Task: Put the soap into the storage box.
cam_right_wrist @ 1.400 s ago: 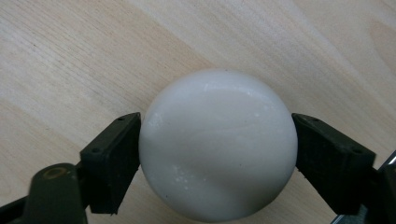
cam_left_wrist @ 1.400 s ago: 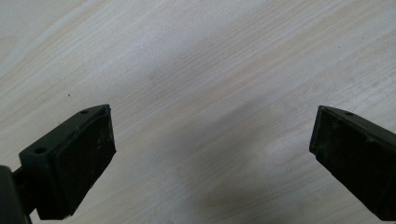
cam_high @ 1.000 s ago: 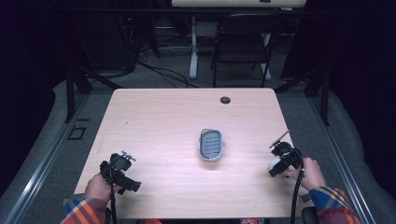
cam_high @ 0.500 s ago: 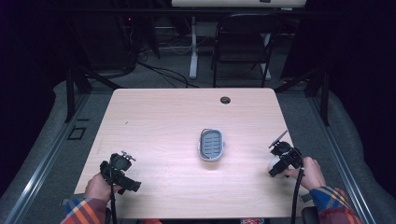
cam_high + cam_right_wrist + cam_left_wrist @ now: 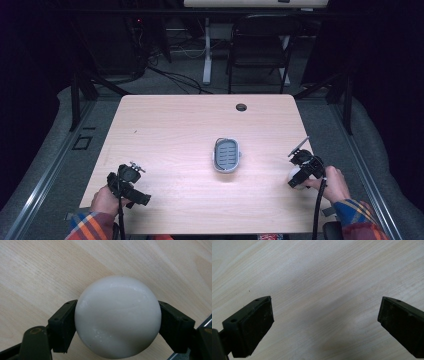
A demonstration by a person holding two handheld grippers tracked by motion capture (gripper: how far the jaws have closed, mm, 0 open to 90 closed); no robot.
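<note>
A: So, has anything moved over the last second?

B: Barely, the hands and claws sit where they sat, the right claw (image 5: pixel 300 176) near the right edge of the bench (image 5: pixel 170 125), the left claw (image 5: pixel 131 184) at the near left corner. The grey dish (image 5: pixel 227 154) in the middle hasn't shifted either

A: And the right one, is it clenched?

B: Yes, it is grasping the white ball (image 5: pixel 117 316). In the right gripper view both black pads press on the ball's sides, one on each flank, with the wood grain of the bench right behind it. Its grip was already all but closed a second ago and has only settled the last trace tighter

A: So the ball is caught, then?

B: I judge so, it looks like a firm hold, and the ball is low over the bench on the right, well apart from the dish. Whether it rests on the wood or hangs just above it, I can't tell

A: And the left claw?

B: Released, its jaws stand wide apart over bare wood with nothing between them

A: Next step?

B: Probably lifting the ball and carrying it left toward the dish, though that's my guess
</note>
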